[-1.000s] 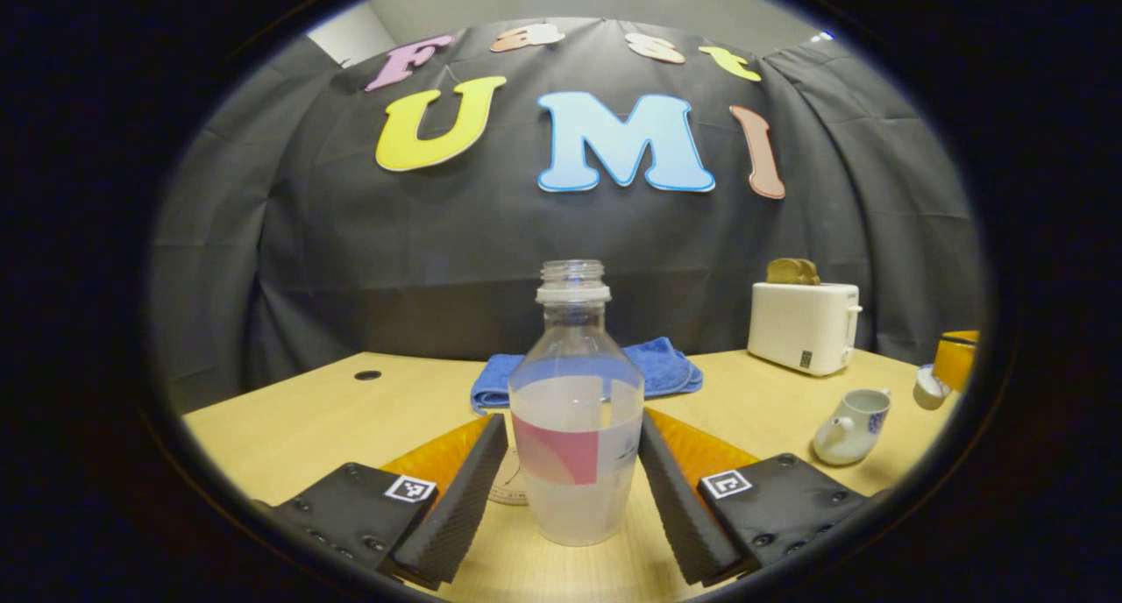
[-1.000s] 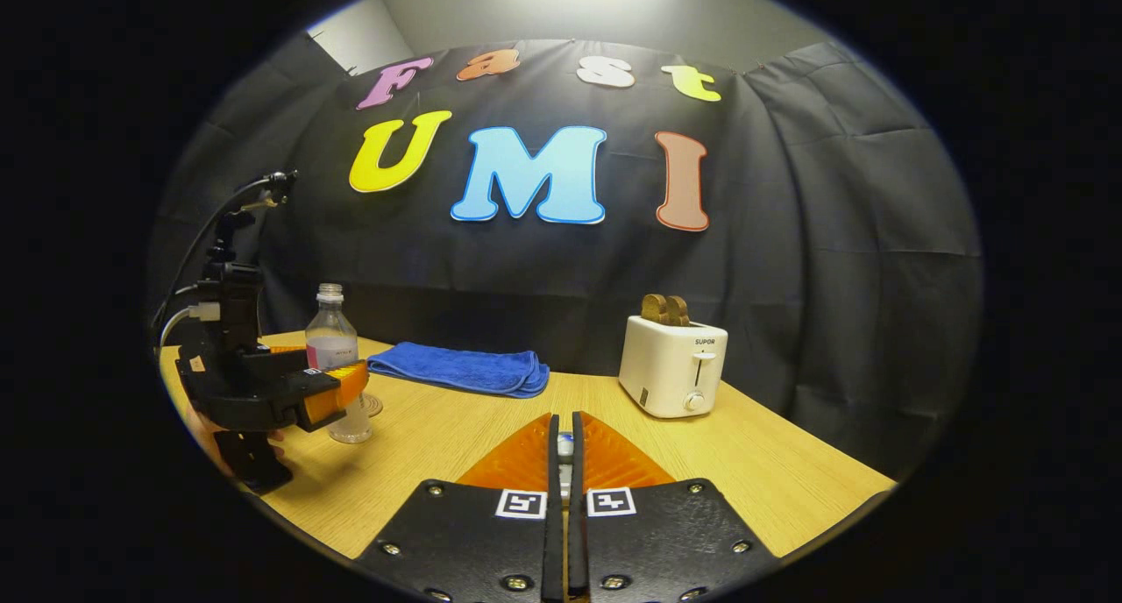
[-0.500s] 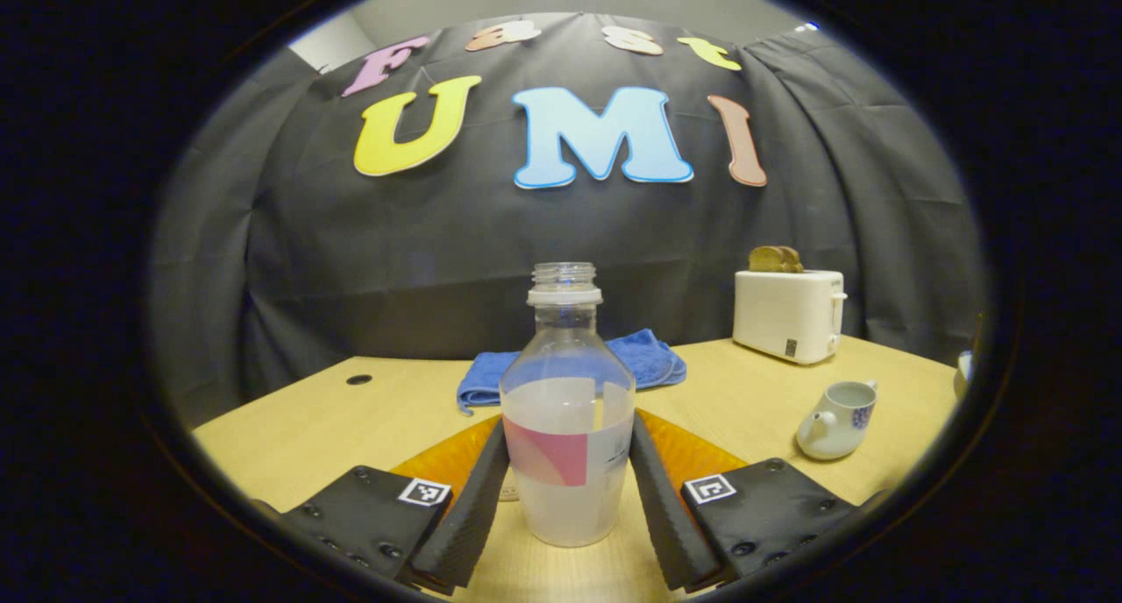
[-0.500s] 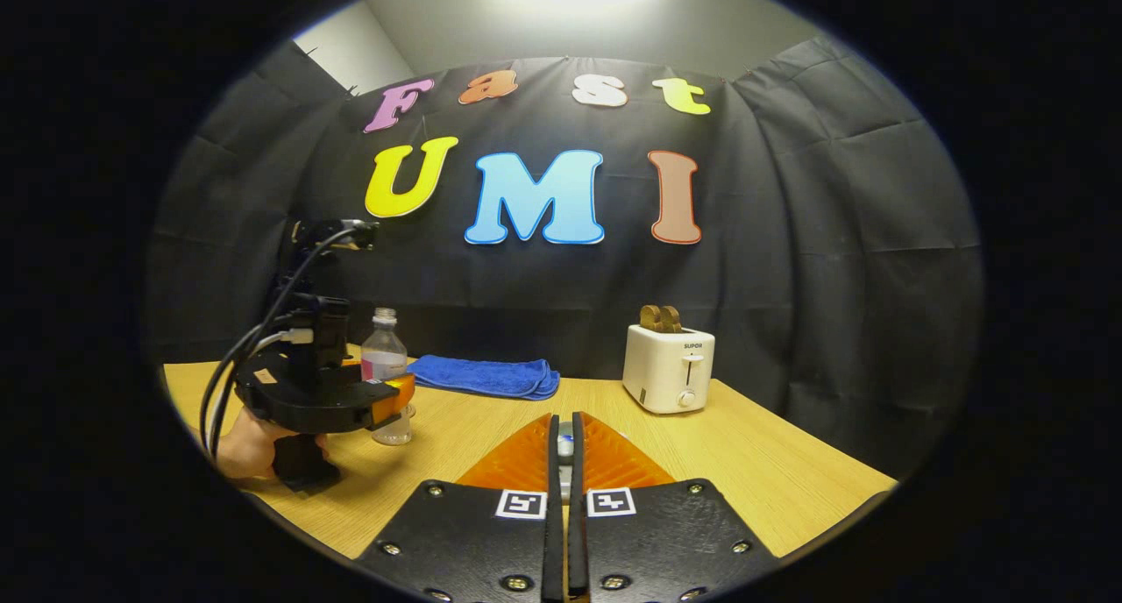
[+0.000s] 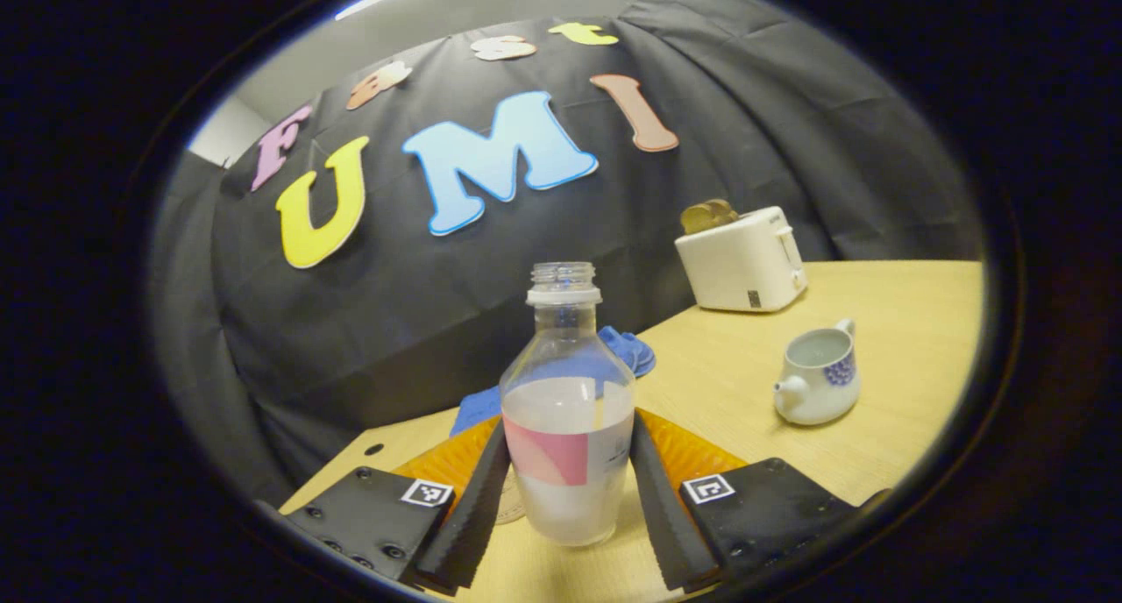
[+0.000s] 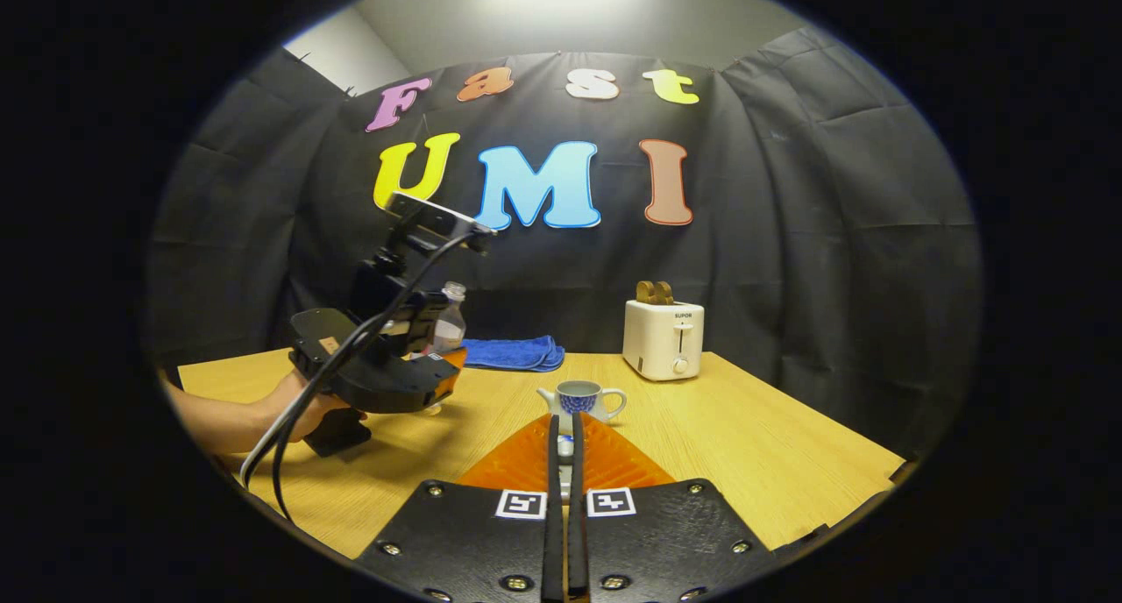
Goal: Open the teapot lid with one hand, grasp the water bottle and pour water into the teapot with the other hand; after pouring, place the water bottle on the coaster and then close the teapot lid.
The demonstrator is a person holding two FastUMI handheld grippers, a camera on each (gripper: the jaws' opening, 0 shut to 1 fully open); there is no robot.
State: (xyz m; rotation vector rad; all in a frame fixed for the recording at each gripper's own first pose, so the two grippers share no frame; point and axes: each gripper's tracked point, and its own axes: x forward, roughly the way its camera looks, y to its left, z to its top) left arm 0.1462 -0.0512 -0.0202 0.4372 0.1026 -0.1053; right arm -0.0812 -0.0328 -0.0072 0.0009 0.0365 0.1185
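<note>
**Water bottle gripped by left gripper; teapot open, pour pending**

The left gripper (image 5: 568,489) is closed on the water bottle (image 5: 568,428), both fingers pressed against the lower labelled body from either side. The bottle is uncapped, upright relative to the fingers, and roughly half filled. In the left gripper view the table (image 5: 885,305) appears tilted, so the tool is judged to be rolled toward the pour. In the right gripper view the left gripper (image 6: 429,379) is seen held by a hand (image 6: 302,410) to the left of the teapot (image 6: 580,400).

The teapot (image 5: 817,382) stands lidless on the table, right of the bottle and near the white toaster (image 5: 745,259). A blue cloth (image 5: 627,349) lies behind the bottle. A coaster edge (image 5: 508,507) is partly seen under the left finger.

The right gripper (image 6: 565,463) is nearly closed; a small pale object is pinched between the fingers, judged to be the lid knob, though too small to confirm.

Handling, as judged: thin clear plastic, light, yielding under squeeze; with the cap off, a hard squeeze could push water out. A low body grip suits tilting, but the water's weight will shift as it tips. The teapot is ceramic, fragile, with a small mouth; a slow pour is called for.
</note>
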